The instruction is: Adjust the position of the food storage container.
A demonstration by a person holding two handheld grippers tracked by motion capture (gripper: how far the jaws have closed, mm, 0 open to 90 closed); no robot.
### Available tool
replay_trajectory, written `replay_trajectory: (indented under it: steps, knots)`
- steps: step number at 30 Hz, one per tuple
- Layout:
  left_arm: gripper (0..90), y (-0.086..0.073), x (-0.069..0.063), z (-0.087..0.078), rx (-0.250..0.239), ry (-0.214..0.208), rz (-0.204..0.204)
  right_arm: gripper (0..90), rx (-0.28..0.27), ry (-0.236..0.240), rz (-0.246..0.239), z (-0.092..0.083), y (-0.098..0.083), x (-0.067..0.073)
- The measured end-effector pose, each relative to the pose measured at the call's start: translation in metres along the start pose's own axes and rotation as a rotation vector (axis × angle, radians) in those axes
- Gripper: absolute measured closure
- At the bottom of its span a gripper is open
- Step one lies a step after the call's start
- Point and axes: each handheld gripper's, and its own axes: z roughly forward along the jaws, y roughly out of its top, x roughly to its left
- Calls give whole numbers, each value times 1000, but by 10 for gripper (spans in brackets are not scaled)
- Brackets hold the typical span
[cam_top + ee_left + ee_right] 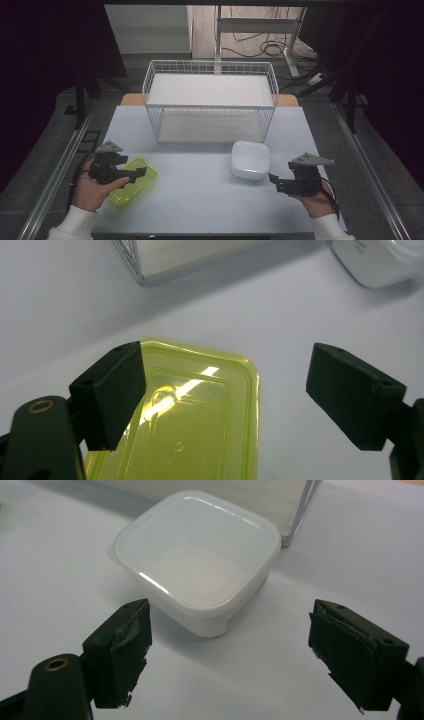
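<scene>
Two handheld black grippers are hovering wide open, gripping nothing: left gripper over a translucent yellow-green rectangular plastic box, right gripper facing a white square lidded plastic container.

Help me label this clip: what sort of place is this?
Probably a lab or recording room, not a home: a plain table staged with a wire basket and two food boxes, dark curtains at the sides, loose cables on the floor behind.
</scene>
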Motion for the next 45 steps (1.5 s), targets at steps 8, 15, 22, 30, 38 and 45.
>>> replay_trajectory:
  steps: [8, 15, 22, 30, 38, 45]
  knots:
    - [159, 1, 3, -2, -8, -4, -3, 173, 17, 15, -15, 4, 1, 3]
    - [166, 2, 10, -8, -8, 11, -24, 173, 19, 13, -2, 0, -3, 0]
    - [173, 4, 25, -12, -9, 23, -59, 173, 33, 13, -17, 1, -3, 4]
    - [174, 2, 31, -3, 36, 65, -48, 173, 39, -8, -10, -1, -6, 3]
    - [213, -4, 37, -6, 40, 96, -58, 173, 45, -5, -10, 2, -5, 1]
    - [255, 0, 41, 0, 67, 115, -39, 174, 57, -10, -10, 4, -3, 2]
